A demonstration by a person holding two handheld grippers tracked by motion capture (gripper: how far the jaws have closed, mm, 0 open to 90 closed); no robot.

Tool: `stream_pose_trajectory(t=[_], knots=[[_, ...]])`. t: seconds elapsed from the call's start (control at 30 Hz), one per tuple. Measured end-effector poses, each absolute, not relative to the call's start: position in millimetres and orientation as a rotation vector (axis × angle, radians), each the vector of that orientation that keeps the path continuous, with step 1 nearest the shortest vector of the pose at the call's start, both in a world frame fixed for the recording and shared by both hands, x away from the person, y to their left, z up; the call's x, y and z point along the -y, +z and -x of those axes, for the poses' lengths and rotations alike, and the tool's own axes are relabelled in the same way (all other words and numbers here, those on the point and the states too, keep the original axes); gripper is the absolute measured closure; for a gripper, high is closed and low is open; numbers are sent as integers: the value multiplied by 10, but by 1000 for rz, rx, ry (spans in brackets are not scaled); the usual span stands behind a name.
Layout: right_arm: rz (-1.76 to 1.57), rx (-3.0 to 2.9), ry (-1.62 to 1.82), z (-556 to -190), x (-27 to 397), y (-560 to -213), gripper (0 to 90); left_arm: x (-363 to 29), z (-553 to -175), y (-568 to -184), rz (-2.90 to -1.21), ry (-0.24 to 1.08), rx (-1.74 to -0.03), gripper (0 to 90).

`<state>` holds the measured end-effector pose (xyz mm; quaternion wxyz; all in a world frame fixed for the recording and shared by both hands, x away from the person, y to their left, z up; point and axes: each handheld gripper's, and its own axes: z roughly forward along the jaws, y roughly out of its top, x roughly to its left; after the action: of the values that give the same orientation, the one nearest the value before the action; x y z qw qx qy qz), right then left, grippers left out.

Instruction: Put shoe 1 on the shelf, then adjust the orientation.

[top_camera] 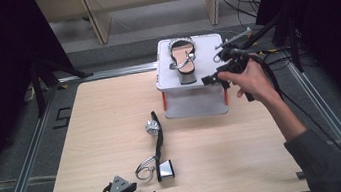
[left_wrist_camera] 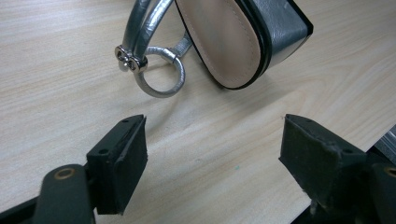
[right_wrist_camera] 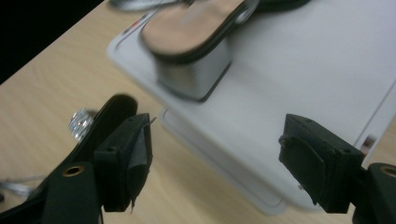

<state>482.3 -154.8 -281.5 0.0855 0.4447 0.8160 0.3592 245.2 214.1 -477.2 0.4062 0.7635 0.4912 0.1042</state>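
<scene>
On the pale wood-grain table (top_camera: pixel 113 134), both tongs gape empty near a silver block-heeled sandal (left_wrist_camera: pixel 243 42).

The left gripper (left_wrist_camera: pixel 212 154) hangs over a pale wooden table (left_wrist_camera: pixel 56 70), its 2 black jaws wide apart with nothing between them. Just beyond lies a silver sandal (left_wrist_camera: pixel 243 37) on its side, its strap ring (left_wrist_camera: pixel 161 77) resting on the wood.

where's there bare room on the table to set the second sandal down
Bare wood spreads left of the sandal on the table, out to the table's left edge, and right of it, below the white platform. The platform's right half beside the other sandal is free; the right gripper crowds its corner.
</scene>
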Motion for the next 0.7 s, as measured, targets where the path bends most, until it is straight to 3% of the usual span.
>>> stream_pose_trajectory(t=[0.27,0.7], knots=[[-1192,-2549,1132,-4242,1608,-3312,256,-2129,-2465,-4786,-1932,263,-1227,243],[-1178,-2596,1063,-3975,1697,-4040,241,-2108,-2462,-4765,-1923,260,-1209,247]])
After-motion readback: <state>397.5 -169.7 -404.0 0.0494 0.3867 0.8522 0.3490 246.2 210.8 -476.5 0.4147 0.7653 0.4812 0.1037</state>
